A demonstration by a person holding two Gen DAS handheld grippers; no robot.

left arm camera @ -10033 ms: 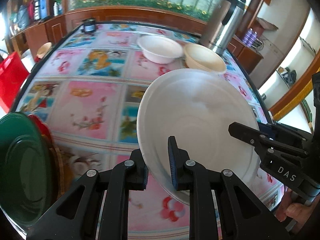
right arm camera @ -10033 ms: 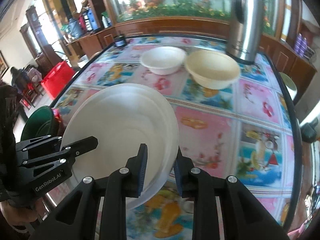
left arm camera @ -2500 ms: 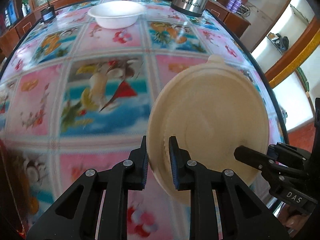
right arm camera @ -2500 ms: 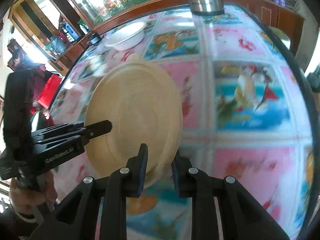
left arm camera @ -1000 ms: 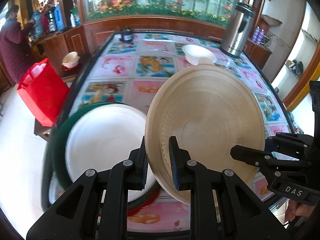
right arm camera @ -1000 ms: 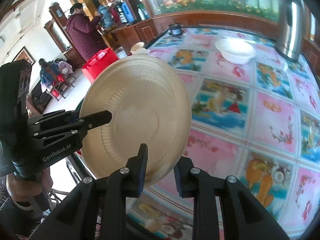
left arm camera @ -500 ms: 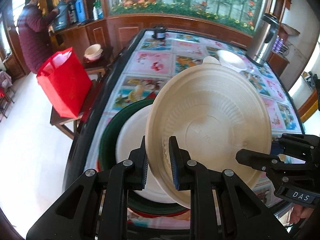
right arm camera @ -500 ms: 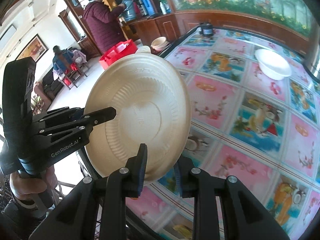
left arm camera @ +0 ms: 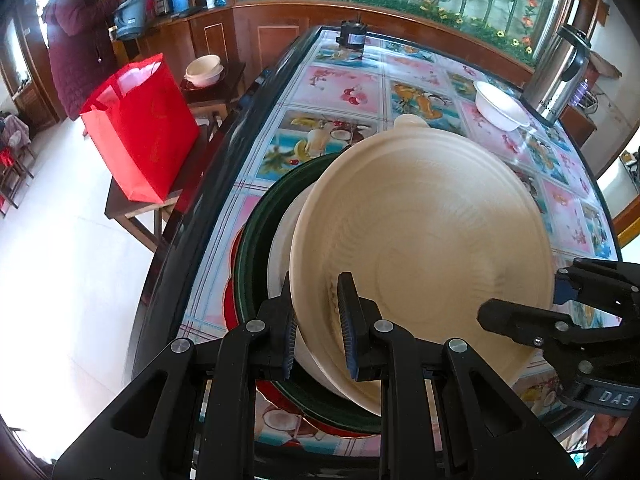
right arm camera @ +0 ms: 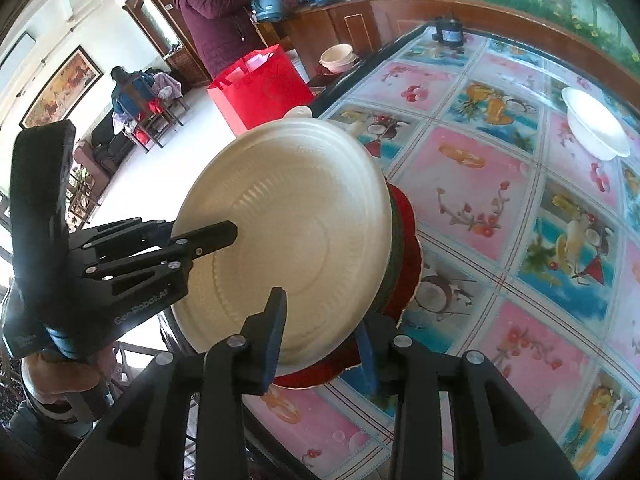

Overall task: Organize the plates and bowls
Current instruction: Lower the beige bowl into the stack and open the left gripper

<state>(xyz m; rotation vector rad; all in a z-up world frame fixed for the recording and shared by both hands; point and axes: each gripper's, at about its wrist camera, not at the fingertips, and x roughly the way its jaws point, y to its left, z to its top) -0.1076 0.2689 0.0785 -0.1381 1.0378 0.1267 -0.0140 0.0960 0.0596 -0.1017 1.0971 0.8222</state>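
Now the right gripper jaws are being opened: a clear gap is seen each side of the cream bowl rim, so that side is let go, whereas 1 s ago they were clamped on it. The left gripper jaws are kept clenched on the near rim. Since then the bowl has been carried from beside the stack to right over it; it is held tilted, approx. on the white plate in the green plate, red plate beneath, at the desk edge. Placement is judged nearly done. One white bowl is left far off.
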